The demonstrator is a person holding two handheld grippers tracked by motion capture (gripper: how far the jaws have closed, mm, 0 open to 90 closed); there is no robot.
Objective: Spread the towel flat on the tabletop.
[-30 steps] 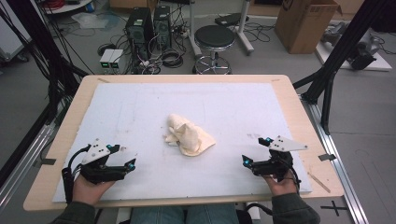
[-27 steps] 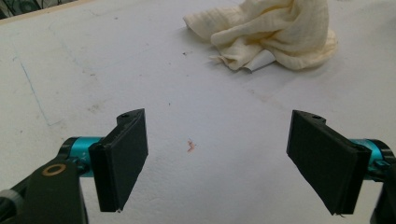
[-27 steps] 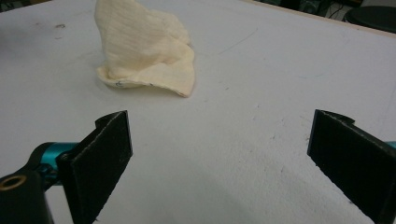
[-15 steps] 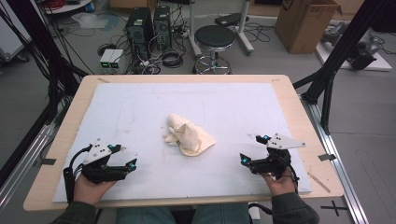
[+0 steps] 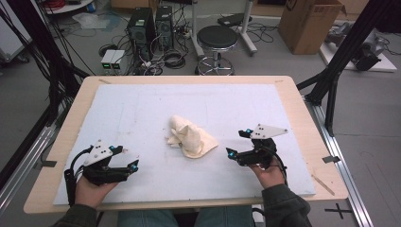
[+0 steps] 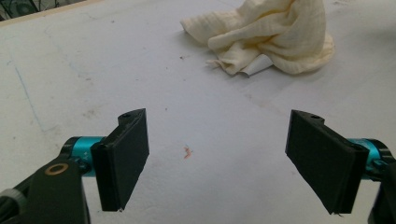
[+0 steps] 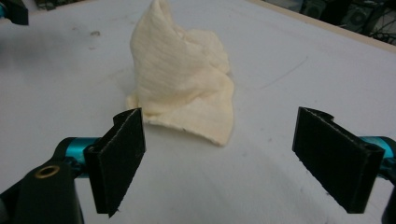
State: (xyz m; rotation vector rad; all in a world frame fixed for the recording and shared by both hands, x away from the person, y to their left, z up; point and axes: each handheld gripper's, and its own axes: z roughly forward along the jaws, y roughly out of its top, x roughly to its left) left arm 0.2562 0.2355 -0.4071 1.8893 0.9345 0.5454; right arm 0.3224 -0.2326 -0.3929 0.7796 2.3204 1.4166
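A crumpled cream cloth (image 5: pixel 191 137) lies heaped in the middle of the white mat (image 5: pixel 142 109). My left gripper (image 5: pixel 131 160) rests at the mat's near left, open, jaws pointing right toward the cloth (image 6: pixel 275 37), which sits well ahead of its empty jaws (image 6: pixel 219 163). My right gripper (image 5: pixel 236 143) stands just right of the cloth, jaws pointing left at it. Its jaws (image 7: pixel 224 158) have just been closing a little but still stand wide, with nothing between them. The cloth (image 7: pixel 182 79) rises a short way in front of the fingertips, not touched.
The mat covers a wooden table (image 5: pixel 302 118) with a bare rim all round. Beyond the far edge stand a black stool (image 5: pixel 216 40), computer towers (image 5: pixel 151 26) with cables, and a cardboard box (image 5: pixel 309 23). Black frame posts flank both sides.
My right gripper has moved left and slightly forward, closer to the cloth. The left gripper and the cloth have not moved.
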